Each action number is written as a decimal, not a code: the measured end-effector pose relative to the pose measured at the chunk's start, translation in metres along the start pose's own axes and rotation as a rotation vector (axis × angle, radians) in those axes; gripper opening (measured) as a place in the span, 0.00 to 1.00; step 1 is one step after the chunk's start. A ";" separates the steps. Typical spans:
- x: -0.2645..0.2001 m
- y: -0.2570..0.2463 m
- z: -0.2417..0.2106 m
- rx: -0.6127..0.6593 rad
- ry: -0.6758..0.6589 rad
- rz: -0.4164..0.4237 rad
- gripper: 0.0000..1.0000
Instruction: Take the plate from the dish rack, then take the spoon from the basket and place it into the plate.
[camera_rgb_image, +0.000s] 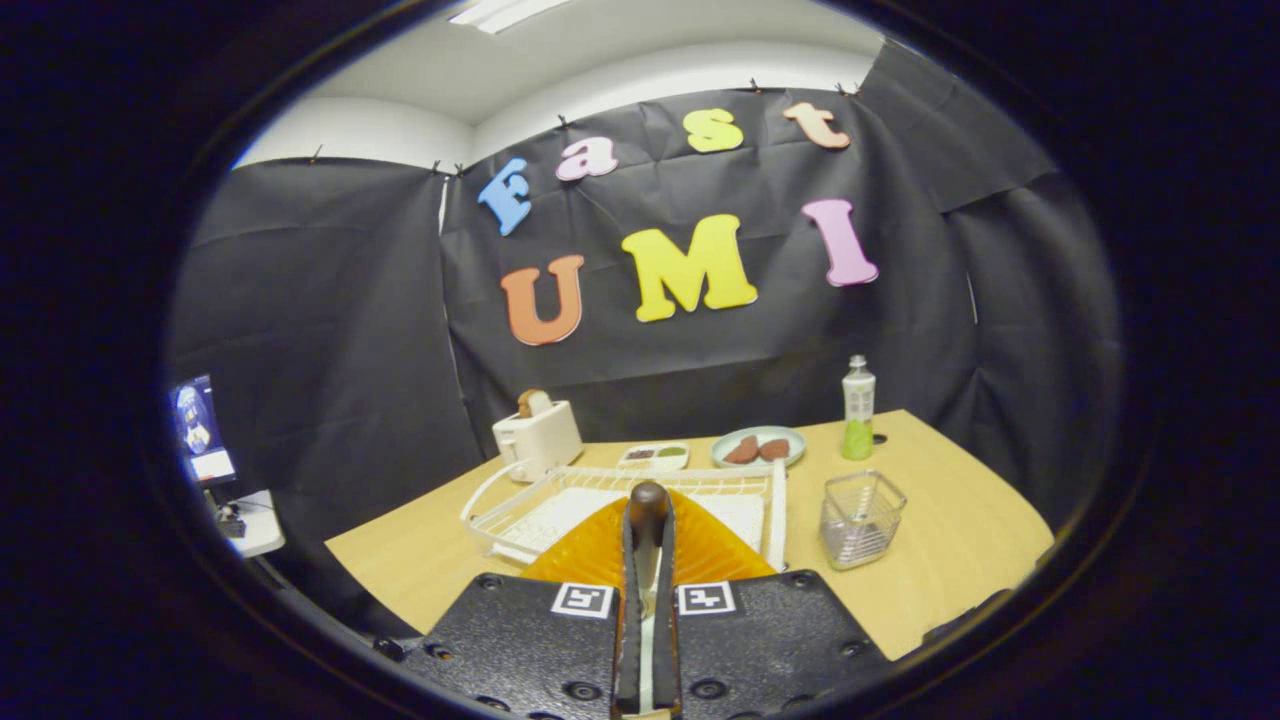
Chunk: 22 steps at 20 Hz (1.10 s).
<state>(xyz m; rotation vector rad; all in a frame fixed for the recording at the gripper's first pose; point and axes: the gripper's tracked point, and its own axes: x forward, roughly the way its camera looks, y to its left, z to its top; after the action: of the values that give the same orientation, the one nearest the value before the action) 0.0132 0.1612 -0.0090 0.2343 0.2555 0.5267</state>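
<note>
My gripper is shut on the spoon; its rounded brown end sticks out past the fingertips and a pale strip of it shows between the fingers. Right under the fingers and spoon lies the orange ribbed plate, on the near side of the wooden table. Whether the spoon touches the plate I cannot tell. Just beyond the plate stands the white wire dish rack. To the right of the fingers, beside the rack, is the clear mesh basket.
Behind the rack stand a white toaster, a small white tray with sauces and a pale plate with two brown pieces. A green-and-white bottle rises at the back right. A lit monitor sits off the table's left side.
</note>
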 end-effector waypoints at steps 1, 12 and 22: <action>0.003 0.005 -0.012 0.022 0.020 0.021 0.10; 0.019 0.022 -0.060 0.026 0.140 0.086 0.13; 0.007 -0.017 -0.017 -0.133 -0.036 -0.096 0.87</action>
<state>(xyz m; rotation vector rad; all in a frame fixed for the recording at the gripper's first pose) 0.0219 0.1537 -0.0311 0.1014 0.1946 0.4418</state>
